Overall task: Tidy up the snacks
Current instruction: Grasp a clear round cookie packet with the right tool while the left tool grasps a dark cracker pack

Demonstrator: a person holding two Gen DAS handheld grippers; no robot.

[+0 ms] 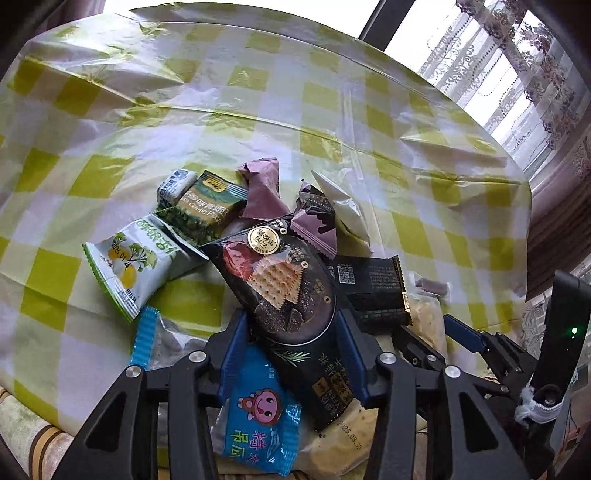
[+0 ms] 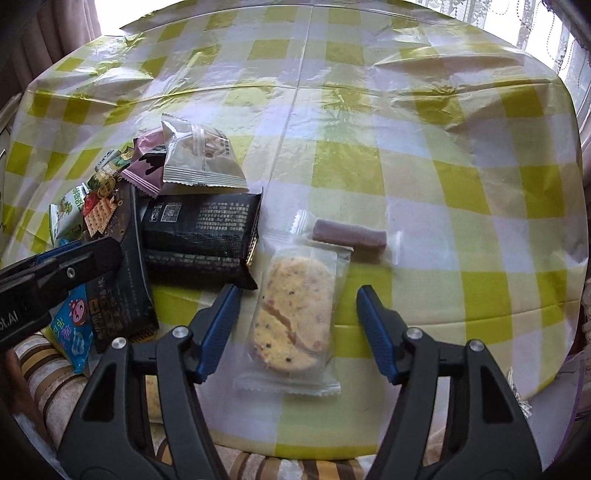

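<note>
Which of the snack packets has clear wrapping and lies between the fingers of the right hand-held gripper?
The cookie packet: its round speckled cookies show through. The other clear packet, holding a purple roll, lies beyond the fingertips.

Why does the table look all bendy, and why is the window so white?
Left wrist view: the fisheye lens curves the tablecloth, and daylight washes out the window. Right wrist view: same bending, shiny glare on the creased cloth, dark corners around the round picture.
</note>
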